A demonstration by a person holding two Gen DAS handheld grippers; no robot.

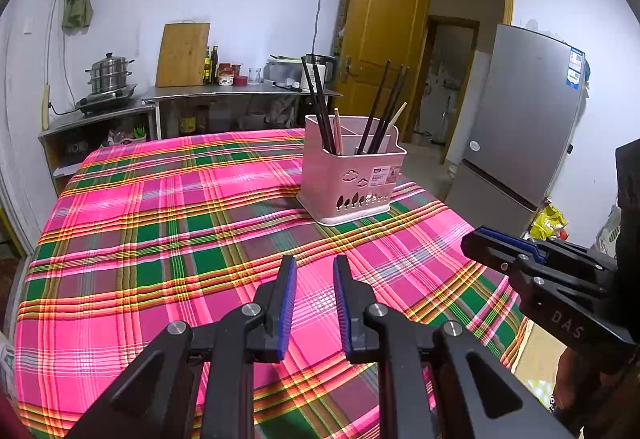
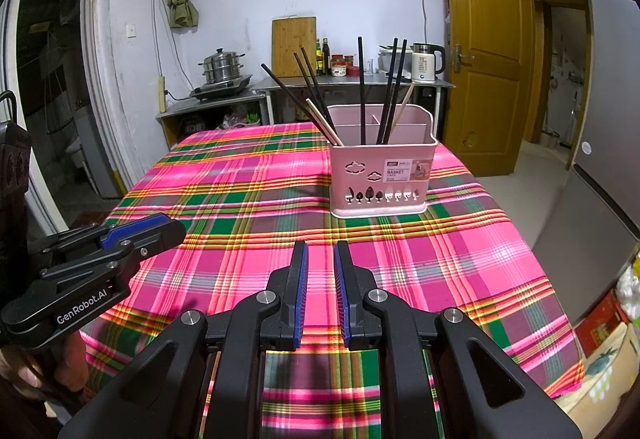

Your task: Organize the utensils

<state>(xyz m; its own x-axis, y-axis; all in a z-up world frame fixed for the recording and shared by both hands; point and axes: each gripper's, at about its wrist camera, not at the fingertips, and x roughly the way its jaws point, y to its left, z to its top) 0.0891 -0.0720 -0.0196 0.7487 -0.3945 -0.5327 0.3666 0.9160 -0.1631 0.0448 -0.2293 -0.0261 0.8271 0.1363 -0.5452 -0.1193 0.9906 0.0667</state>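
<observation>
Two black two-finger grippers with blue pads are hovering above a table draped in a pink, green and yellow plaid cloth (image 2: 248,179). Starting at the left of the right wrist view, the left gripper (image 2: 176,229) is jutting in from the frame edge, a hand (image 2: 68,363) wrapping its handle below; seen side-on there, its gap is not showing, but its own camera is showing the left gripper (image 1: 315,263) with its fingers (image 1: 289,279) standing a narrow way apart and nothing lying between them. Moving to the centre, the right gripper (image 2: 321,247) is pointing across the cloth toward the far side, its fingers (image 2: 300,271) also sitting slightly apart and gripping nothing.

Further right and toward the far edge of the table, a pink plastic utensil basket with cloud and tree cut-outs (image 2: 382,179) is standing upright on the cloth, well apart from both grippers. Inside it, several long dark chopsticks (image 2: 362,91) are leaning in different directions, and a couple of pale wooden chopsticks (image 2: 324,123) are tilting out over the left rim. Which inner compartment each stick is sitting in I cannot tell.

At the right of the left wrist view, the right gripper (image 1: 470,239) is reaching in beside a tall grey refrigerator (image 1: 520,111).
</observation>
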